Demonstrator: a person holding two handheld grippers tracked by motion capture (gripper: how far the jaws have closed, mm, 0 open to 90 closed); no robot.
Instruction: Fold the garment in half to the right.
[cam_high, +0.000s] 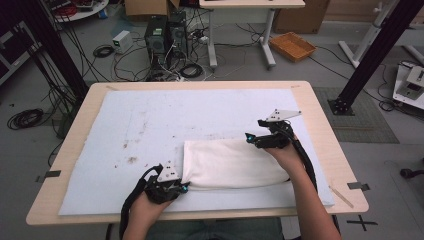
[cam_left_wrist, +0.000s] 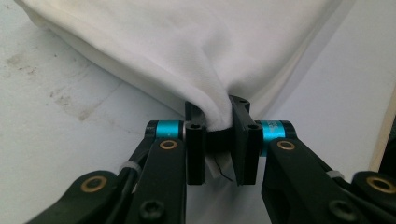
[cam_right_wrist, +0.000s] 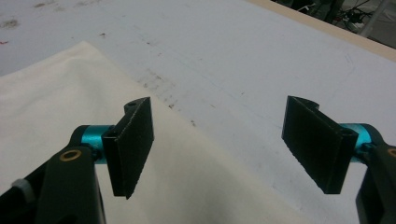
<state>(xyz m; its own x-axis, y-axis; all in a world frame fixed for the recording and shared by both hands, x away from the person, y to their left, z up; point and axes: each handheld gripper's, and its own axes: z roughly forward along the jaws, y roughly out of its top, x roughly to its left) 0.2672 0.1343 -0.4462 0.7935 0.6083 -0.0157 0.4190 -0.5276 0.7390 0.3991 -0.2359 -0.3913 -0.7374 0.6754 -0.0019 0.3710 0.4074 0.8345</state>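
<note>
Cloth (cam_high: 232, 164) long axis left-right, frame centre. Left hand-held gripper (cam_high: 182, 187) clamped on lower-left corner. Right hand-held gripper (cam_high: 251, 138) jaws apart, over upper-right corner, nearer that one.

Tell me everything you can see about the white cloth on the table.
The white cloth is a soft, plain fabric folded into a rough rectangle, lying flat on the pale blue mat near the person's side of the table. Its edges look layered and slightly puffy. The left claw is shut on its near left corner, bunching the fabric into a pinched fold between the pads. The right claw hangs open over its far right edge, not gripping it.
</note>
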